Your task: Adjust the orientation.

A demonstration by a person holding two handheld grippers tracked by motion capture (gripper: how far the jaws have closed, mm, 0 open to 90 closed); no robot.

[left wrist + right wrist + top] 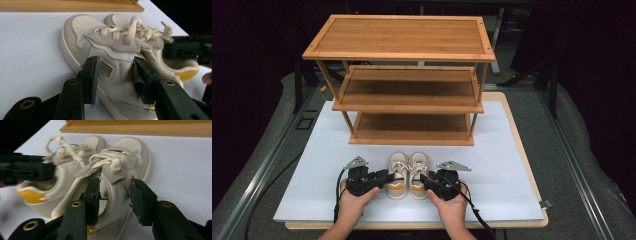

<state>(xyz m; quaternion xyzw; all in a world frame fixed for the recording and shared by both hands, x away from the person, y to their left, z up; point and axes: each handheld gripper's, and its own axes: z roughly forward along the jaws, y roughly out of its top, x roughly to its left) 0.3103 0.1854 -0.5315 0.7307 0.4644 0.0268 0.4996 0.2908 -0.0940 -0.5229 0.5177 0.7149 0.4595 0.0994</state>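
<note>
the pair of shoes (408, 175) is lying on the worktop (507, 165) before the rack (412, 129). each shoe is being clamped by one tongs; both should be lifted evenly.

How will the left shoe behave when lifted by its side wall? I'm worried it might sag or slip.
The left shoe looks small and probably light, so it should lift easily. Its upper seems soft, so the wall between the left hand-held gripper jaws may buckle a little. Held at one side, it would likely tilt, and the loose laces may dangle.
</note>
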